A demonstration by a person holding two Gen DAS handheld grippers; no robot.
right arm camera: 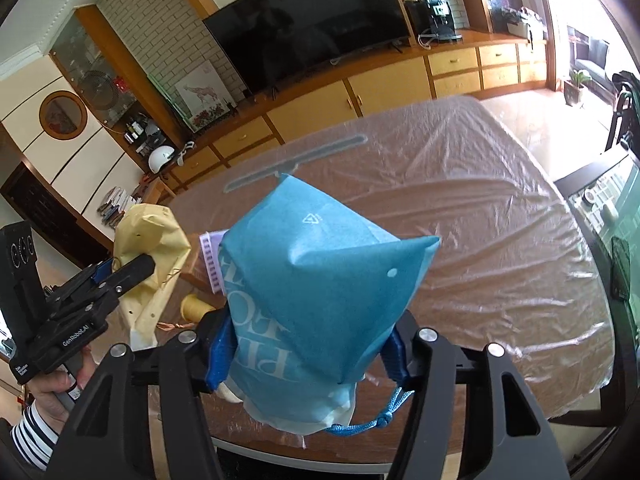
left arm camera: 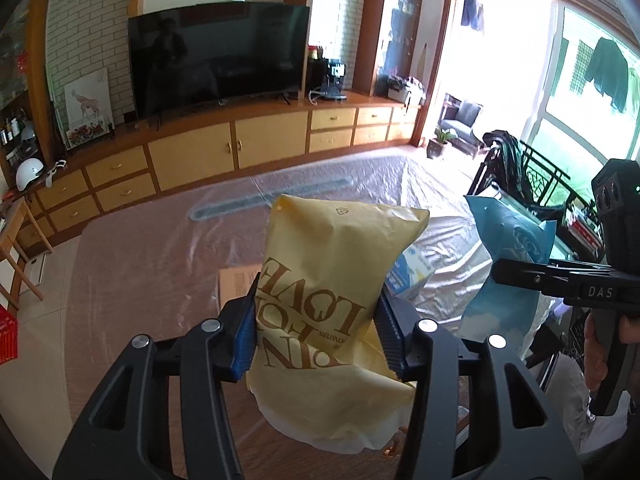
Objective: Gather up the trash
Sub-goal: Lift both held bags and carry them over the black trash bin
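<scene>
A yellow paper bag (left arm camera: 332, 280) with brown lettering is pinched between the blue pads of my left gripper (left arm camera: 316, 328) and hangs above the table. In the right wrist view the same yellow bag (right arm camera: 150, 252) shows at the left, with the left gripper (right arm camera: 120, 276) clamped across it. My right gripper (right arm camera: 308, 352) is shut on a blue paper bag (right arm camera: 320, 280) with white print; its blue cord (right arm camera: 376, 420) dangles below. The blue bag (left arm camera: 508, 264) also appears at the right of the left wrist view, held in the right gripper (left arm camera: 520, 272).
A table covered in clear plastic sheeting (right arm camera: 460, 216) lies below both bags. On it sit a cardboard piece (left arm camera: 236, 284), a blue and white packet (left arm camera: 408, 272), a lilac comb-like item (right arm camera: 210, 260) and a yellow spool (right arm camera: 192, 306). A TV (left arm camera: 216, 56) on a long cabinet (left arm camera: 240, 140) stands behind.
</scene>
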